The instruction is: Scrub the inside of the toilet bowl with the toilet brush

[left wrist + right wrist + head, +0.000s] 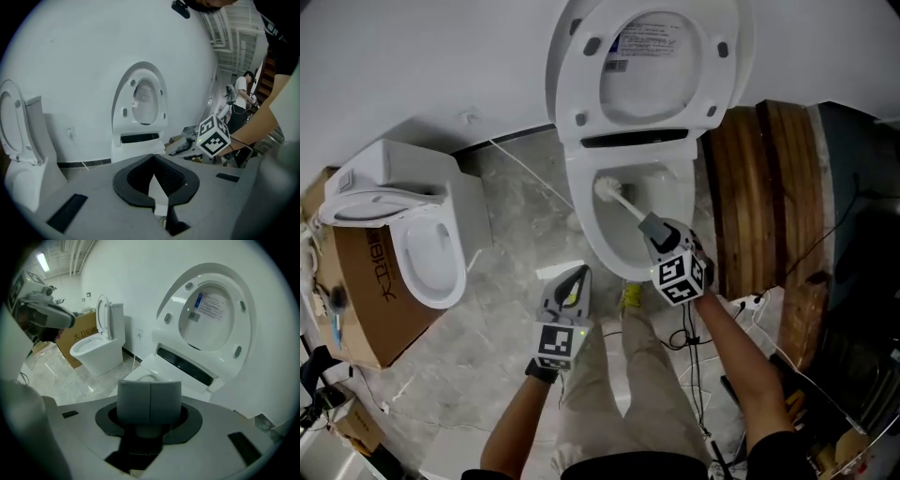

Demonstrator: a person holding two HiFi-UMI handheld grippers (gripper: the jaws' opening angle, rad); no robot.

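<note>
The right gripper (653, 227) clamps the toilet brush (609, 191) angled down into the toilet bowl (580, 214) to reach its wall, while the left gripper (577, 277), closed and empty, hangs aside.

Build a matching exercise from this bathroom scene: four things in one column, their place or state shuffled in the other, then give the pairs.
Things
1. toilet brush
2. left claw
3. toilet lid
4. cardboard box

Place or state
A. raised open
B. beside the second toilet
C. head down in the bowl, handle in the right claw
D. shut, holding nothing

Pairs: 1-C, 2-D, 3-A, 4-B
</note>
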